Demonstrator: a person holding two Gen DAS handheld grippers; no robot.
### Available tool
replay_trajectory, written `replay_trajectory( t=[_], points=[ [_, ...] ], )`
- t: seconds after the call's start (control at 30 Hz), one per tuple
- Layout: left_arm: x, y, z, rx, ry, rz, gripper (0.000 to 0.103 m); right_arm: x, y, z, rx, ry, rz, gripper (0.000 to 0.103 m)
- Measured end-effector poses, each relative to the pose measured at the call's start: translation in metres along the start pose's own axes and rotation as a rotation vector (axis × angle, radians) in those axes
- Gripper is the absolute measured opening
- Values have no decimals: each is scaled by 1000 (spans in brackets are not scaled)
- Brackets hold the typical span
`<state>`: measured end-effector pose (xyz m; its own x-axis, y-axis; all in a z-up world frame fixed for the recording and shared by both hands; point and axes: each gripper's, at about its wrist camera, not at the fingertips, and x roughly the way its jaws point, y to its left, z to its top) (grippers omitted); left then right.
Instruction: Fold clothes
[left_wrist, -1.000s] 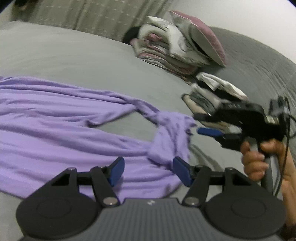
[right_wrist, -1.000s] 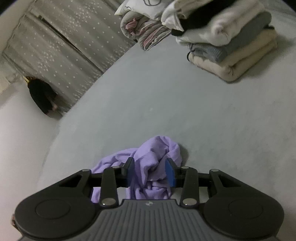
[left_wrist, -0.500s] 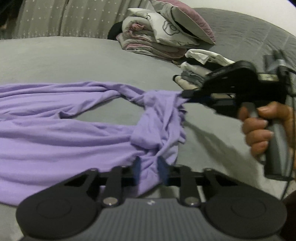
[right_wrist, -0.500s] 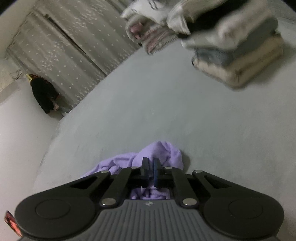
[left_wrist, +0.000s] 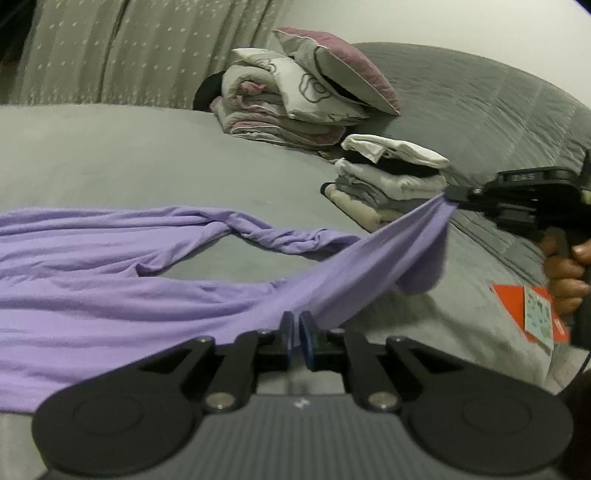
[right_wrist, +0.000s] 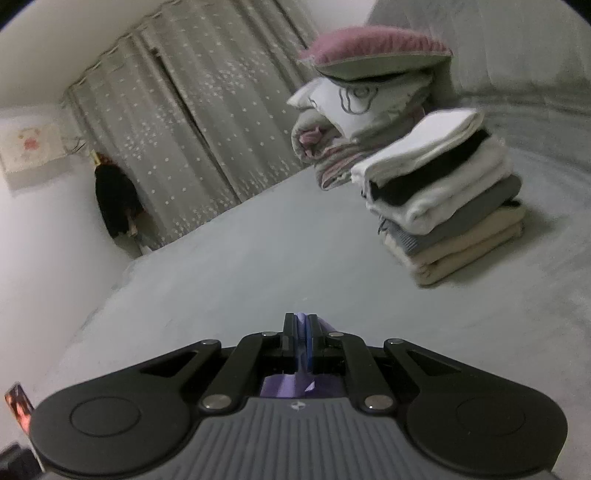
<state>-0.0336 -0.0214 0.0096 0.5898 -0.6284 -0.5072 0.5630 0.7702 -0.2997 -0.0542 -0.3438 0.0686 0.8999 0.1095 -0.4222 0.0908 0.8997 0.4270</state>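
From the left wrist view, the left claw is seen pinched tight on the near edge of the purple garment, blue pads nearly touching with fabric drawn up between them. The garment is spread over the grey bed to the left, one twisted sleeve looped across its middle. A band of the cloth is pulled taut from here up to the right claw, which is clamped on the far end and carried by a hand at the right edge. Lettering on that claw's top is too blurred to be read. An orange card with a pale sticker is seen lying on the bed near the hand; its print cannot be made out. A stack of folded clothes sits behind, with bundled bedding and a mauve pillow beyond, and dotted curtains at the back.

From the right wrist view, the right claw is shown closed on a sliver of purple cloth, more of it bunched beneath. The folded stack is set well ahead on the bed. A pale picture is hung on the white wall, a dark item beside the curtains.
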Motion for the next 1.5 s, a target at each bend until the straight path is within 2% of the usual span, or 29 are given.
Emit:
replay_trajectory(
  t=[0.03,0.1,0.2,0.43,0.6,0.73,0.8,0.87,0.9,0.97,1.07,1.2,1.23,1.3,1.33,1.5],
  points=[
    [0,-2,-1,11,0,-6,13,-8,-1,-1,-18,4,-3,7],
    [-1,-3,-3,33,-4,-12,32,-19,-2,-4,-48,36,-8,7],
    [-5,-2,-6,57,-9,-15,40,-30,-8,-15,-103,120,-13,7],
    [-4,11,-15,42,30,4,43,-30,-28,-55,-202,359,-4,7],
    [8,3,-16,63,63,-12,48,-20,-38,-88,-287,552,-4,8],
    [20,-9,-17,98,88,-34,51,-24,-38,-87,-327,608,47,10],
    [25,-15,-17,114,94,-37,52,-29,-40,-80,-314,595,71,16],
    [27,-19,-16,120,94,-44,53,-35,-43,-71,-293,554,84,30],
    [28,-21,-15,119,92,-48,54,-38,-45,-67,-282,534,89,33],
    [30,-25,-13,114,86,-57,54,-39,-51,-58,-246,495,70,34],
    [32,-30,-10,102,85,-81,54,-33,-67,-53,-163,489,23,34],
    [37,-36,-8,88,97,-125,54,-20,-79,-53,-67,490,10,34],
    [39,-37,-8,80,105,-137,54,-16,-80,-55,-40,499,21,33],
    [43,-36,-9,52,122,-159,54,-8,-79,-57,1,507,41,16],
    [45,-35,-8,35,130,-170,54,-6,-76,-58,6,496,47,10],
    [48,-24,-7,-66,148,-218,54,-7,-46,-50,-38,409,117,10]
  ],
)
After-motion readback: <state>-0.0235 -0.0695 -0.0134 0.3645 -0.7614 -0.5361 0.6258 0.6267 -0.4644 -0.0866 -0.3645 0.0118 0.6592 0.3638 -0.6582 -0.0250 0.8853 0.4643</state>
